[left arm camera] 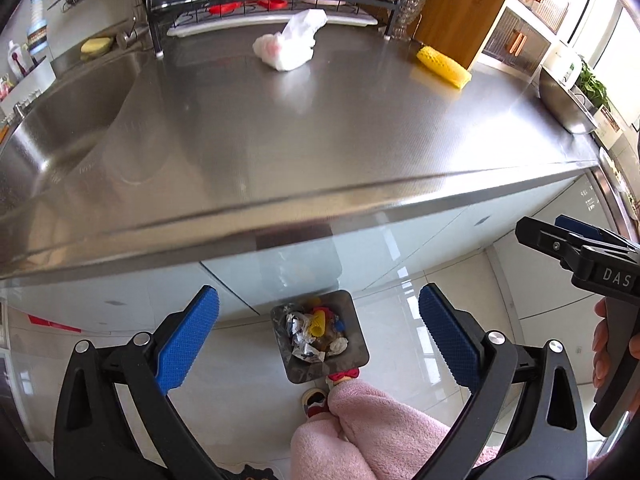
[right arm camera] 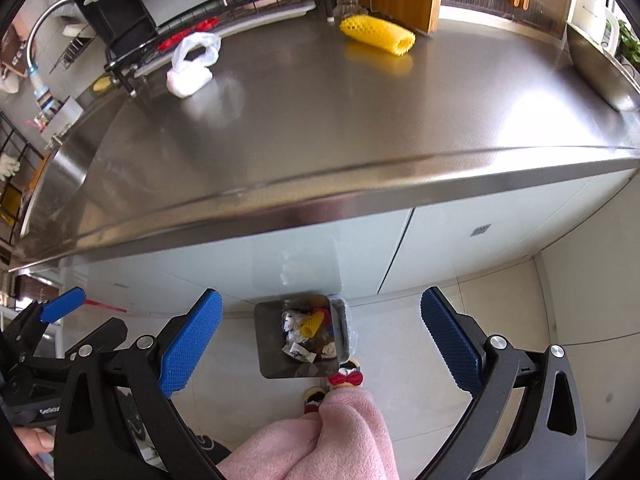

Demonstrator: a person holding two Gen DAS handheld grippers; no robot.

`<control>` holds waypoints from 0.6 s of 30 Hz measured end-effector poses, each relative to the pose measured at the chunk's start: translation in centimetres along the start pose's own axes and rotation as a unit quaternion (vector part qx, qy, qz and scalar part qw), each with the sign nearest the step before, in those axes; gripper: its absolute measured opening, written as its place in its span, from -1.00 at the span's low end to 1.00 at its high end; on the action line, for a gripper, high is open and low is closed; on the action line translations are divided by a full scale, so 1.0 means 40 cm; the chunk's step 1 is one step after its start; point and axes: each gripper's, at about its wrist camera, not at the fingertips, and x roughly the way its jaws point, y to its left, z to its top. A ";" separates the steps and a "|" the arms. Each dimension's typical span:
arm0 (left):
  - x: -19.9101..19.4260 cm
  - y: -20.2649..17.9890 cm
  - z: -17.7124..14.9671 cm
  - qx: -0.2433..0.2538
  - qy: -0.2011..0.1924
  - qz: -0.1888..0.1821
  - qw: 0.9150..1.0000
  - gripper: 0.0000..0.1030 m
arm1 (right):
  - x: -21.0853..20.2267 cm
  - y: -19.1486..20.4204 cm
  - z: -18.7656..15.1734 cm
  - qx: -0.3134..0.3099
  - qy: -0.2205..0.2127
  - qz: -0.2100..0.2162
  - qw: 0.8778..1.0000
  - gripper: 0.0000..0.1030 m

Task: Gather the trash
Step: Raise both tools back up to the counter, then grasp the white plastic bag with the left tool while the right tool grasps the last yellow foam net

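Trash bin [left arm camera: 320,336] contents jumbled, hard to identify. Left gripper [left arm camera: 318,340] and right gripper [right arm camera: 320,340] spread wide (holding nothing).

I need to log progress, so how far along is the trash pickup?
Done: the bin on the floor already holds wrappers and a yellow net. In hand: nothing; the left gripper and right gripper are both open and empty. Left: the white bag and the yellow foam net on the counter.
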 end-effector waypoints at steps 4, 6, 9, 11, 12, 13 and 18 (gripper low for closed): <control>-0.035 -0.005 0.080 0.007 -0.022 0.009 1.000 0.84 | -0.046 -0.022 0.055 0.005 -0.029 0.001 1.000 0.94; -0.047 -0.003 0.123 0.003 -0.035 0.011 0.999 0.84 | -0.059 -0.035 0.090 0.009 -0.039 0.003 0.999 0.94; -0.047 0.001 0.182 -0.004 -0.049 0.012 0.999 0.84 | -0.073 -0.058 0.154 0.025 -0.050 0.019 0.998 0.94; -0.041 0.004 0.221 -0.006 -0.056 0.016 0.998 0.84 | -0.068 -0.069 0.197 0.024 -0.056 0.017 0.998 0.94; -0.035 0.005 0.239 -0.007 -0.058 0.018 0.998 0.84 | -0.060 -0.070 0.217 0.021 -0.059 0.016 0.998 0.94; -0.027 0.006 0.259 -0.008 -0.060 0.020 0.998 0.84 | -0.056 -0.074 0.239 0.019 -0.061 0.015 0.998 0.94; 0.033 0.019 0.348 -0.013 -0.064 0.031 0.997 0.84 | -0.008 -0.079 0.342 0.005 -0.064 0.009 0.998 0.94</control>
